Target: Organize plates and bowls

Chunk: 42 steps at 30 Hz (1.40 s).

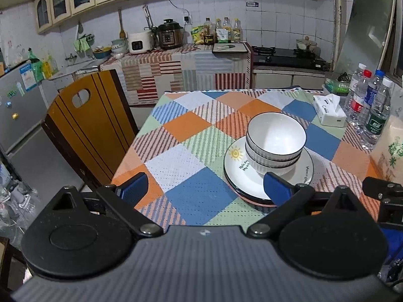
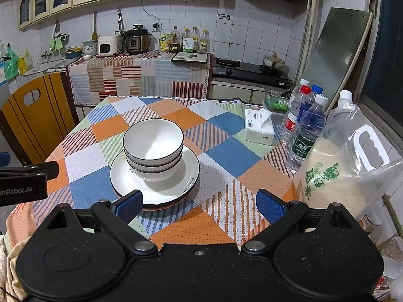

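A stack of white ribbed bowls with dark rims (image 1: 275,141) sits on a stack of white plates (image 1: 239,173) on the checked tablecloth; the top plate has a sun drawing. The same bowls (image 2: 153,146) and plates (image 2: 176,188) show in the right wrist view. My left gripper (image 1: 205,188) is open and empty, near the table's front edge, left of the plates. My right gripper (image 2: 200,206) is open and empty, in front of the plates and to their right. The left gripper's body shows at the left of the right wrist view (image 2: 22,181).
A tissue box (image 2: 259,127), several water bottles (image 2: 306,125) and a large rice jug (image 2: 340,166) stand on the table's right side. A wooden chair (image 1: 90,125) stands at the table's left. A counter with cookers and a stove runs behind.
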Each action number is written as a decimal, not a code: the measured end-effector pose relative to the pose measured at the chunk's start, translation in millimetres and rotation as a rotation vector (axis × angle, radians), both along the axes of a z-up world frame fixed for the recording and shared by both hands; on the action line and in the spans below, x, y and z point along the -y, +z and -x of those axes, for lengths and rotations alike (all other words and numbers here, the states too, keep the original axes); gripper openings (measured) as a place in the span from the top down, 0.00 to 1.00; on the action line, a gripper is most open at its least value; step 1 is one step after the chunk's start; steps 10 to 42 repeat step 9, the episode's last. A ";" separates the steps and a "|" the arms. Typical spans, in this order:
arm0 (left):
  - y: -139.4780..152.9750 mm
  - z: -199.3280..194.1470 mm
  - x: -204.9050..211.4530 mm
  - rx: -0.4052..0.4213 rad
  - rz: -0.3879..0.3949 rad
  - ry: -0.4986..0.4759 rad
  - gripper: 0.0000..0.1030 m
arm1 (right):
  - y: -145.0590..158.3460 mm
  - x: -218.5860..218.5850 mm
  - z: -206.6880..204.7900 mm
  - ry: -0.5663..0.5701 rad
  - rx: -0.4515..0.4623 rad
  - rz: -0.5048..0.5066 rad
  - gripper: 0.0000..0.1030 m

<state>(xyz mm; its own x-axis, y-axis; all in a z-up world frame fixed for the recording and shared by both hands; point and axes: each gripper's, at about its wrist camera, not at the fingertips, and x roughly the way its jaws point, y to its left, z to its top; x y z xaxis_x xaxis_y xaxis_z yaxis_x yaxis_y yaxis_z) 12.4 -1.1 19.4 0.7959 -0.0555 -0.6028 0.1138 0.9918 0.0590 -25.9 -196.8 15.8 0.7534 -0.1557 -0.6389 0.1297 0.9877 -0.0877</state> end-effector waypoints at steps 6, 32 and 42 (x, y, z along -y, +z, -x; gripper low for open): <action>-0.3 -0.3 -2.1 -0.006 0.003 -0.002 0.03 | -1.7 0.2 -0.1 -0.001 -0.005 -0.001 0.05; -0.4 -0.6 -3.2 -0.010 0.005 -0.003 0.03 | -3.2 0.0 -0.3 0.000 -0.008 -0.001 0.05; -0.4 -0.6 -3.2 -0.010 0.005 -0.003 0.03 | -3.2 0.0 -0.3 0.000 -0.008 -0.001 0.05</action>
